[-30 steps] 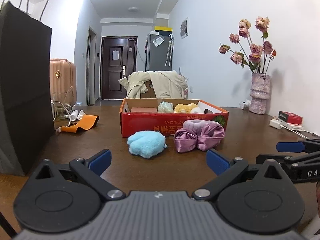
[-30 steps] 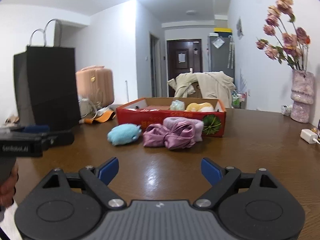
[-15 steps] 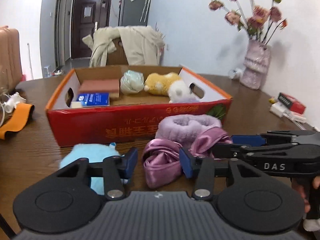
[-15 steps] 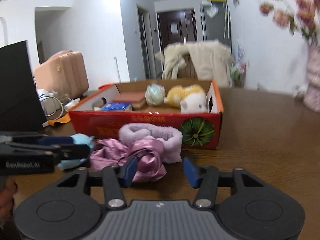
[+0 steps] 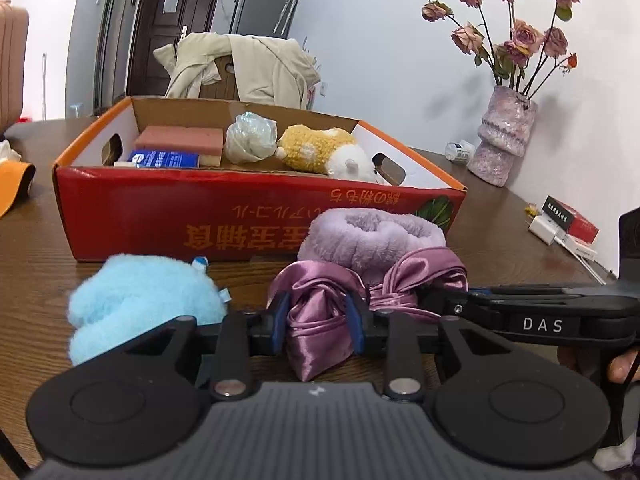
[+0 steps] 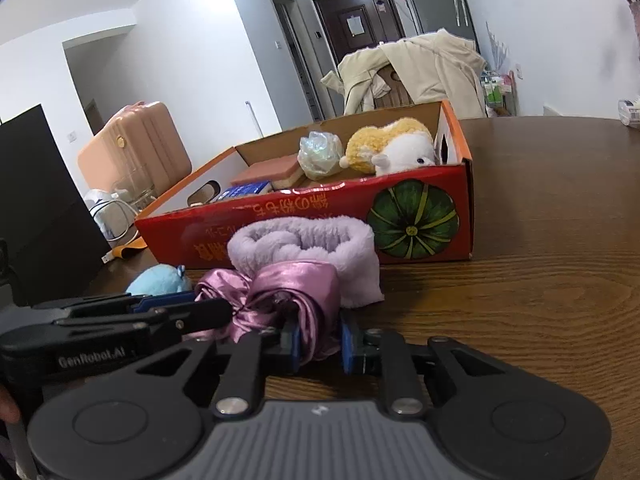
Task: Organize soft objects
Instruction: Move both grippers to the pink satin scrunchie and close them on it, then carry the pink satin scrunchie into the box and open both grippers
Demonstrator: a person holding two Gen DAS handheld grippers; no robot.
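Just in front of the red box [image 5: 256,216], on the worktop [image 6: 520,300], lies the satin bow [image 5: 320,312]. The left tool [image 5: 318,326] and right tool [image 6: 318,338] are both closing, each on one lobe. It looks light, limp and slippery; gripping bunched folds near the knot seems safest.

A crumpled purple satin cloth [image 5: 320,312] lay before the red box [image 5: 160,216], touching a lilac plush band [image 5: 372,236]; a blue plush toy [image 5: 140,300] lay beside.
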